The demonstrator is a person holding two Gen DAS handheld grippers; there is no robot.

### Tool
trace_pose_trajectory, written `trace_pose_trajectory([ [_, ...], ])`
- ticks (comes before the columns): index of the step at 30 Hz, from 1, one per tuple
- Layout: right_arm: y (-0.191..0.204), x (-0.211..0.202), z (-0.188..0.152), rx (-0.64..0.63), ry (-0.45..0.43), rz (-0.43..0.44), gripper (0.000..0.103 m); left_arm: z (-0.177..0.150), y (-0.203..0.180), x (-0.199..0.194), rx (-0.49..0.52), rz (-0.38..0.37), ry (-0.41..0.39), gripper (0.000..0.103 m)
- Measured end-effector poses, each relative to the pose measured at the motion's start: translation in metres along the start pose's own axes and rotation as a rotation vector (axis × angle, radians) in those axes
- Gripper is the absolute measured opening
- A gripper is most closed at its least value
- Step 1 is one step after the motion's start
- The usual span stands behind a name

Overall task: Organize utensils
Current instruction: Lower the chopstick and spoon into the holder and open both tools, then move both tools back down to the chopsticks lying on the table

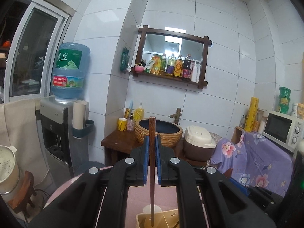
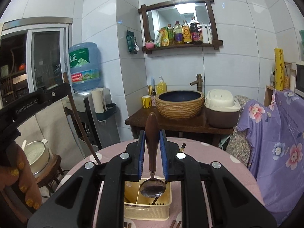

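Observation:
My left gripper (image 1: 152, 139) is shut on a dark wooden chopstick (image 1: 151, 163), which stands upright between the blue pads. Its lower tip hangs over a cream utensil basket (image 1: 140, 220) on the pink tablecloth. My right gripper (image 2: 152, 134) is shut on the brown wooden handle of a spoon (image 2: 152, 150). The spoon's metal bowl (image 2: 153, 189) hangs down above the divided cream basket (image 2: 147, 211), which holds some chopsticks. In the right wrist view, the left gripper (image 2: 36, 100) appears at the left with its chopstick (image 2: 81, 121), held by a hand (image 2: 20, 182).
A loose chopstick (image 2: 183, 146) lies on the round pink table (image 2: 218, 152), and more chopstick ends (image 2: 175, 224) show near the front edge. Behind stand a wooden stand with a basin (image 2: 180, 104) and rice cooker (image 2: 221, 108), a water dispenser (image 2: 85, 102), and purple floral cloth (image 2: 275, 142) at the right.

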State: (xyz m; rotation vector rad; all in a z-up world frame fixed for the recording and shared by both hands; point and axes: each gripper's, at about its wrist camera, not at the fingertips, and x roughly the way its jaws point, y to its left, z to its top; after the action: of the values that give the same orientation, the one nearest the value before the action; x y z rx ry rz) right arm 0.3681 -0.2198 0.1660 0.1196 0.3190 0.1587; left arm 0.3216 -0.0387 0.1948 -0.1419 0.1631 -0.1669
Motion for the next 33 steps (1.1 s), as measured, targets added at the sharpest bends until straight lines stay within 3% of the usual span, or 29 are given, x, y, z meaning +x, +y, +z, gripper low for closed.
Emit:
trace_pose_trajectory([
  [9, -0.002, 0.023, -0.047, -0.013, 0.084, -0.008, 0.016, -0.051, 0.003, 0.02, 0.002, -0.014, 0.106, 0.008],
  [20, -0.006, 0.035, -0.08, -0.012, 0.14, -0.004, 0.016, -0.098, 0.007, 0.034, 0.02, -0.007, 0.208, 0.008],
  [30, -0.01, 0.037, -0.092, -0.007, 0.143, 0.014, 0.017, -0.108, 0.012, 0.034, 0.002, -0.026, 0.232, 0.004],
  [33, -0.01, 0.026, -0.094, -0.023, 0.106, 0.025, 0.032, -0.106, 0.014, 0.025, -0.015, -0.056, 0.238, 0.006],
])
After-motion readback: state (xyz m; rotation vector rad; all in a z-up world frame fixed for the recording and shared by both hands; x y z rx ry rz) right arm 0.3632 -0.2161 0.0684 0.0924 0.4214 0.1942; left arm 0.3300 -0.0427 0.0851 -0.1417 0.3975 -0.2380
